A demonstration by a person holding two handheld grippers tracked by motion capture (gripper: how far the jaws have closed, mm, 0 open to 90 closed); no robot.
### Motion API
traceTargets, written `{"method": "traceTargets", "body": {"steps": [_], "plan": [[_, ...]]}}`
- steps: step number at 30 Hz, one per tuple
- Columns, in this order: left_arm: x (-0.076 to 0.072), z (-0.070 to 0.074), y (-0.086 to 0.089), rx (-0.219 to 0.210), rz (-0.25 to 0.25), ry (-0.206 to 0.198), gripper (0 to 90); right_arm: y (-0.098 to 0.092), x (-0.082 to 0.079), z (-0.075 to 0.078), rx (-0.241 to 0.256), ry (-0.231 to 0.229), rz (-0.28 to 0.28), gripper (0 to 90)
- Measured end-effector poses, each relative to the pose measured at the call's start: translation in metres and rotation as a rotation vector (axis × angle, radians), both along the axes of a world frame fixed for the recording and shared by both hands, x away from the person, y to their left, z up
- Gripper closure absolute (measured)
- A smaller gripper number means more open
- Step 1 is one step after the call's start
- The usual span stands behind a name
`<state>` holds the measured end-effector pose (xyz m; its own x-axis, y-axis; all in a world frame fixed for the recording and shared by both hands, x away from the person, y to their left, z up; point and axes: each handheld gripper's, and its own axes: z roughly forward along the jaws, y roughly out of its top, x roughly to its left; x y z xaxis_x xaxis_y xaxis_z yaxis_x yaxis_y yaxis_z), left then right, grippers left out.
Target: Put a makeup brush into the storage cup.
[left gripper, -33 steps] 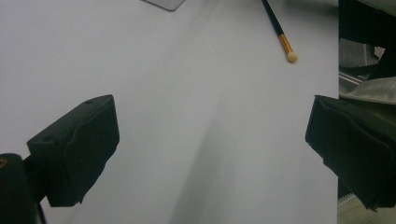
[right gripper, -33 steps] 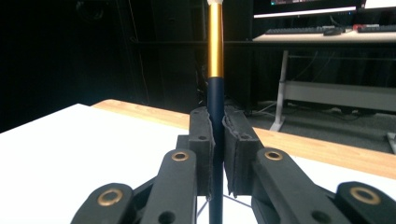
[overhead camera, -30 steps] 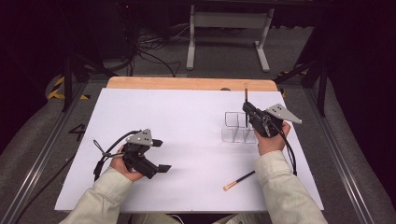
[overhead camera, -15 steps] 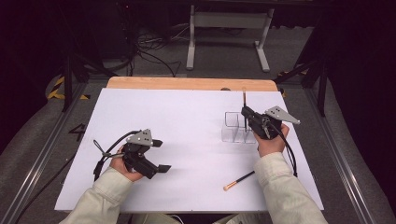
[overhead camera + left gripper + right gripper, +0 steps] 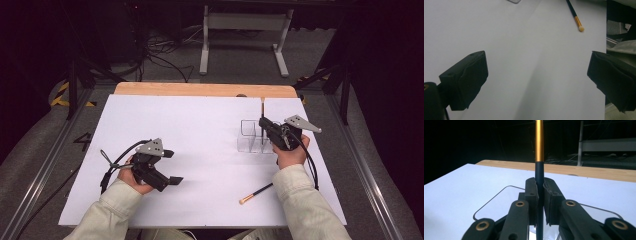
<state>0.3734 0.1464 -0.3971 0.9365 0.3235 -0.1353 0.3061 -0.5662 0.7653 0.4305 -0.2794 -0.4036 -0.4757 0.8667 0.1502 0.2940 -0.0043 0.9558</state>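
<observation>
My right gripper is shut on a makeup brush and holds it upright over a clear compartmented organizer at the right of the white table. In the right gripper view both jaws clamp the brush's black handle, the gold ferrule rises above them, and the organizer's rim lies below. A second brush lies flat near the front edge, also seen in the left gripper view. My left gripper rests open at front left, with only bare sheet between its jaws.
The white sheet covers a wooden table whose far edge shows. A metal stand and cables stand on the floor beyond. Metal rails run along both sides of the table.
The right gripper has lowered the upright brush slightly towards the organizer. The left gripper and the lying brush have not moved.
</observation>
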Motion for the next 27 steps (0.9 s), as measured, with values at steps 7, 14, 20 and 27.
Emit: {"method": "traceTargets", "body": {"steps": [7,14,20,27], "plan": [[0.000,0.000,0.001,0.001,0.001,-0.001,3.9,-0.004,-0.002,0.005,0.006,-0.003,0.024,63.1],[0.000,-0.001,0.004,0.003,0.009,0.001,3.9,-0.018,-0.016,0.020,0.027,-0.031,0.068,28.9],[0.000,-0.002,0.014,-0.008,0.031,0.005,3.9,-0.023,-0.029,0.030,0.018,-0.034,0.116,4.6],[0.000,-0.001,0.024,-0.019,0.049,0.001,3.9,-0.029,-0.043,0.040,0.014,-0.054,0.159,0.1]]}}
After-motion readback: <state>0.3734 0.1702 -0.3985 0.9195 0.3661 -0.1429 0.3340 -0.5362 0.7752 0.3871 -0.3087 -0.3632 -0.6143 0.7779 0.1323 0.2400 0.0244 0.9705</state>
